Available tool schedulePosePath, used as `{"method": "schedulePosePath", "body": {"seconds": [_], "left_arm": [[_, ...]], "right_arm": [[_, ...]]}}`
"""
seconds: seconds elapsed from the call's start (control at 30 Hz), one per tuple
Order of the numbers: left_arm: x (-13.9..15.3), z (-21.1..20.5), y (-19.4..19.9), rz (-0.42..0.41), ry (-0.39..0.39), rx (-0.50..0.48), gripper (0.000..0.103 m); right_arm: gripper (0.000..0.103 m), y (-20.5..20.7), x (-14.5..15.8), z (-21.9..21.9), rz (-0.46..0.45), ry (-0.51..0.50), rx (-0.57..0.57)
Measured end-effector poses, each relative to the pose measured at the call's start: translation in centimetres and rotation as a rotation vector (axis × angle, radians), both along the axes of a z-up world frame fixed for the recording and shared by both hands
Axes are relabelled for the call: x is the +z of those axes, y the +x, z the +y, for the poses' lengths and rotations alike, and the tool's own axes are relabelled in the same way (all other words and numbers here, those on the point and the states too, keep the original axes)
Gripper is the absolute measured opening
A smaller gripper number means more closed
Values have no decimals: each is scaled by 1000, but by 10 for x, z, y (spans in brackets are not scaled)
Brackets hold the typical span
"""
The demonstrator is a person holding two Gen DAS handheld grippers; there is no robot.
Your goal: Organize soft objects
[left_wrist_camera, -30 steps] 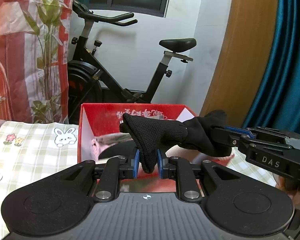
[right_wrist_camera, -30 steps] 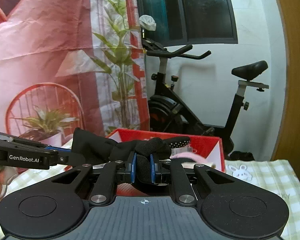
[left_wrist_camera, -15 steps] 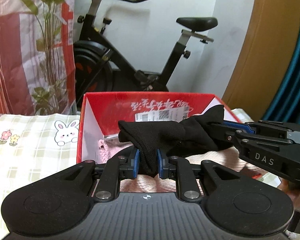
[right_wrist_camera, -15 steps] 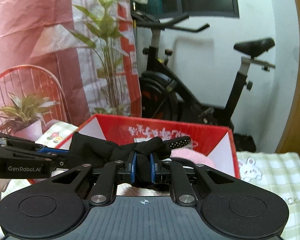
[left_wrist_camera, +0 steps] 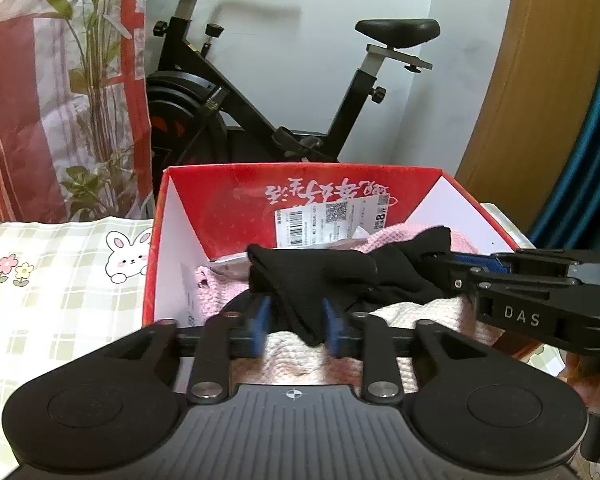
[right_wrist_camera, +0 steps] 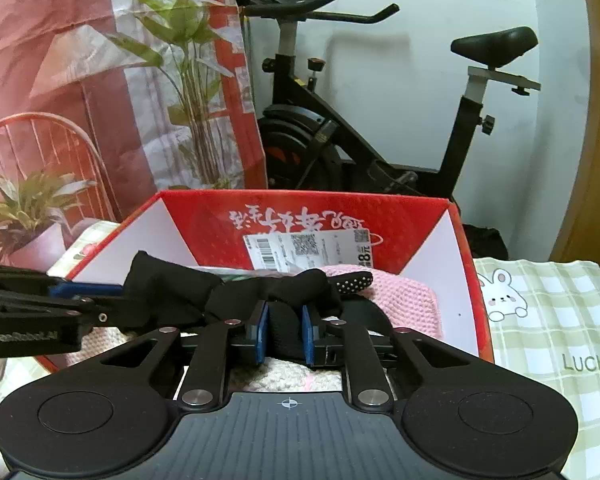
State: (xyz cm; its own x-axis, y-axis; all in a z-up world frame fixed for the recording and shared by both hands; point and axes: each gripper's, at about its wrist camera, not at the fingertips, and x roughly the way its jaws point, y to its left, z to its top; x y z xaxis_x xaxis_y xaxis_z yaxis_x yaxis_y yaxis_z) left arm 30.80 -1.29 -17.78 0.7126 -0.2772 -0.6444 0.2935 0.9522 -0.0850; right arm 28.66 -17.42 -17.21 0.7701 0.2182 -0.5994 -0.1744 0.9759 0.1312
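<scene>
A black glove with a dotted fingertip hangs stretched between my two grippers, just above the open red box. My left gripper is opening: its blue pads stand apart and the glove's end droops loosely between them. The jaws of my right gripper are starting to open, but the pads still press on the glove's other end. Each gripper also shows in the other's view, the right gripper from the right and the left gripper from the left. Pink knitwear and a cream knit lie in the box.
The red box stands on a checked cloth with rabbit prints. Behind it are an exercise bike, a plant-print curtain, a wooden door and a blue curtain.
Both grippers sank toward the box with the glove, which now hangs just over the knitwear. The left jaws have spread apart and no longer pinch the glove.
</scene>
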Motion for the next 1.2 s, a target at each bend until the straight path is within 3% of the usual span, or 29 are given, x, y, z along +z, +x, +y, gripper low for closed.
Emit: {"method": "schedulePosePath", "body": {"seconds": [0.13, 0.2, 0.3, 0.37, 0.47, 0.6, 0.67, 0.87, 1.2], "left_arm": [[5, 0, -5, -37, 15, 18, 70], [9, 1, -10, -64, 19, 27, 90], [15, 3, -14, -96, 25, 34, 97], [17, 3, -15, -100, 32, 43, 101], [21, 6, -19, -112, 36, 66, 103], [25, 7, -24, -134, 65, 87, 103], [27, 8, -26, -139, 77, 105, 103], [35, 14, -37, -161, 70, 132, 103], [50, 18, -53, -159, 62, 143, 103]], "right_arm": [[20, -3, -1, -2, 0, -6, -18], [26, -5, 1, 0, -8, -29, -21], [34, -9, 4, -1, -19, -25, -28], [49, -12, 6, -3, -30, -17, -34], [63, -17, 10, -6, -39, -9, -34], [73, -22, 16, -8, -49, -24, -38], [84, -25, 19, -9, -58, -25, -46], [102, -36, 29, -10, -85, -33, -61], [103, -58, 53, -10, -145, -51, -102]]}}
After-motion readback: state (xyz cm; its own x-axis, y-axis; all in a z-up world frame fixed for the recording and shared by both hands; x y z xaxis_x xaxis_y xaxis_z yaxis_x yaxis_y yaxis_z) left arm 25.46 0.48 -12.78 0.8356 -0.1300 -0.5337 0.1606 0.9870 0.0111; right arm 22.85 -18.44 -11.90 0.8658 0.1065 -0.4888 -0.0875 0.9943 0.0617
